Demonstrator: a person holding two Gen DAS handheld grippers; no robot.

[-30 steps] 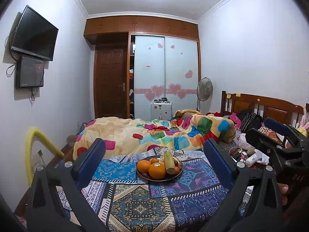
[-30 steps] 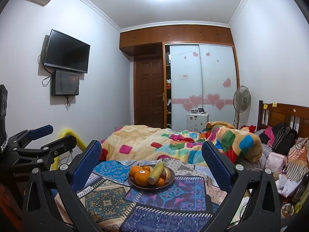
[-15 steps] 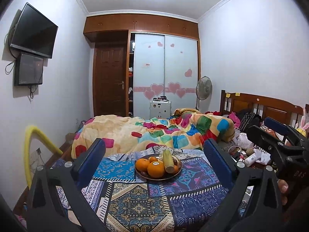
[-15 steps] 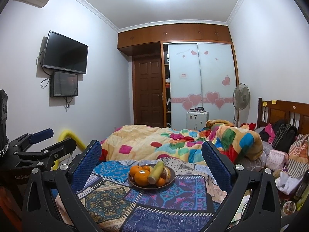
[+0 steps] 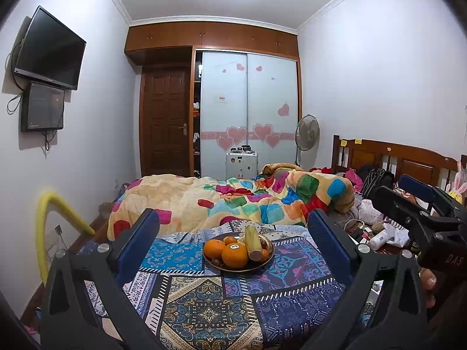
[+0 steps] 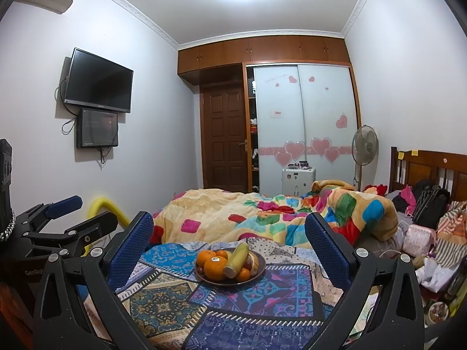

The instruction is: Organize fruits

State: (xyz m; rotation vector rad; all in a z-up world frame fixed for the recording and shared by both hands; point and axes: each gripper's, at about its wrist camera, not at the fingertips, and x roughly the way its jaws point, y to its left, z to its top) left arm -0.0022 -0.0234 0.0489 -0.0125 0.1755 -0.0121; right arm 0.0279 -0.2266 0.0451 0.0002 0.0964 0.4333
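A dark round plate [image 5: 264, 264] sits on a patchwork cloth [image 5: 204, 306] in the left wrist view. It holds oranges [image 5: 235, 255], a corn cob [image 5: 252, 237] and small dark fruits. My left gripper [image 5: 233, 239] is open and empty, well short of the plate. In the right wrist view the plate [image 6: 259, 271] with oranges [image 6: 215, 268] and corn cob [image 6: 238, 259] lies ahead. My right gripper [image 6: 229, 239] is open and empty, also short of it.
A bed with a colourful quilt [image 5: 233, 201] lies behind the cloth. Clutter [image 5: 376, 233] sits to the right by a wooden headboard [image 5: 394, 157]. A yellow tube [image 5: 55, 213] stands at the left wall. The other gripper shows at each view's edge.
Both views have tilted slightly upward and the plate sits a little lower in frame. Both grippers stay open and empty.
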